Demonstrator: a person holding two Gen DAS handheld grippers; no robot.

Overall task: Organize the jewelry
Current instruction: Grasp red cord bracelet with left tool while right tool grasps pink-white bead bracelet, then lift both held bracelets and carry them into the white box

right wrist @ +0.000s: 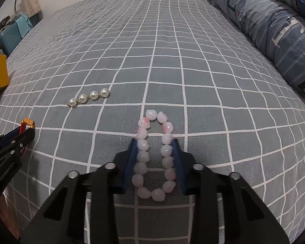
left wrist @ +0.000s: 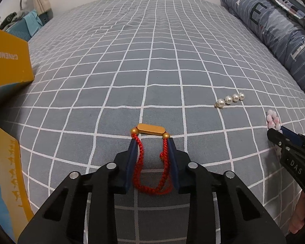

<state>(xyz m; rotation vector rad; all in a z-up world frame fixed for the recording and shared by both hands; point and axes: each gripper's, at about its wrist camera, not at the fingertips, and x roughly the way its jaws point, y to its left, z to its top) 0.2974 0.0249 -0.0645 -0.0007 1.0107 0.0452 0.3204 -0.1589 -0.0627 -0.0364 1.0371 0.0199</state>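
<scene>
A red braided bracelet with a gold bar clasp lies on the grey checked bedsheet between the fingers of my left gripper, which press against its two strands. A pink bead bracelet lies between the fingers of my right gripper, which touch its sides. A short strand of white pearls lies to the left of the pink bracelet; it also shows in the left wrist view. My right gripper shows at the right edge of the left wrist view.
A yellow box stands at the left edge of the bed, with a blue and yellow lid nearer. A rolled blue quilt lies along the right side. A teal basket stands beyond the far left corner.
</scene>
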